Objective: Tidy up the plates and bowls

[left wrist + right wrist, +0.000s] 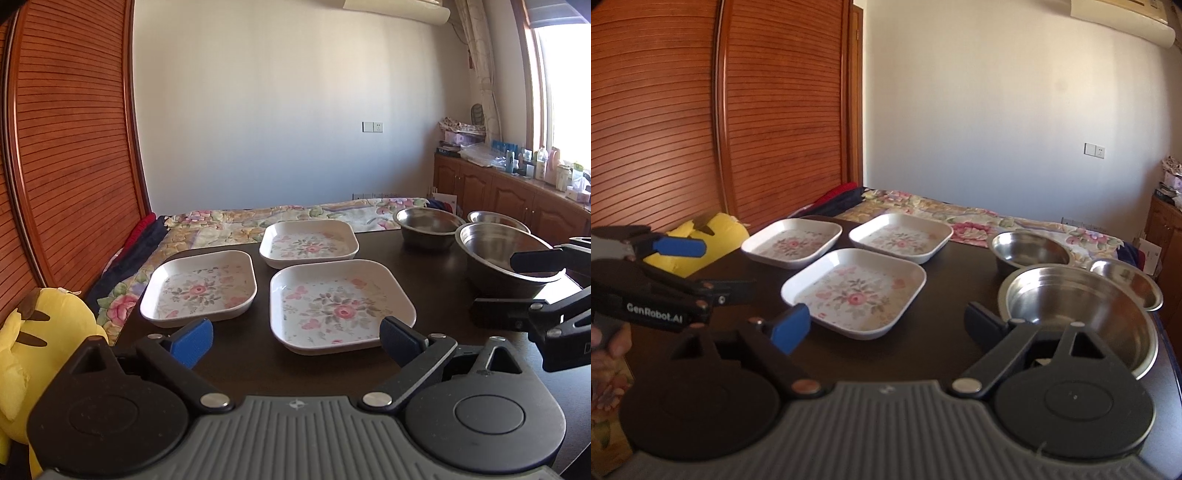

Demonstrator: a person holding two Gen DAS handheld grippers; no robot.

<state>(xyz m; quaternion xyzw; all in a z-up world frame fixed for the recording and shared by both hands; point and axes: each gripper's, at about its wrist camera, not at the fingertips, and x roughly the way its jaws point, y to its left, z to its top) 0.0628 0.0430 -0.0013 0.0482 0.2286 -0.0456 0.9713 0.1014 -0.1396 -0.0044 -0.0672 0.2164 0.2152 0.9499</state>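
Observation:
Three square white plates with flower print lie on the dark table: a near one [340, 306] [855, 291], a left one [199, 286] [792, 242] and a far one [308, 243] [901, 236]. Three steel bowls stand at the right: a large one [506, 258] [1082, 310], a middle one [428, 223] [1030, 249] and a small one [496, 219] [1126, 280]. My left gripper [295, 341] is open and empty just before the near plate. My right gripper [886, 321] is open and empty between the near plate and the large bowl.
The dark table [236, 354] ends at a bed with a floral cover [295, 214]. A yellow plush toy [40, 332] sits at the table's left. A wooden louvred wardrobe [70, 147] stands on the left, and low cabinets [509, 192] with bottles stand under the window.

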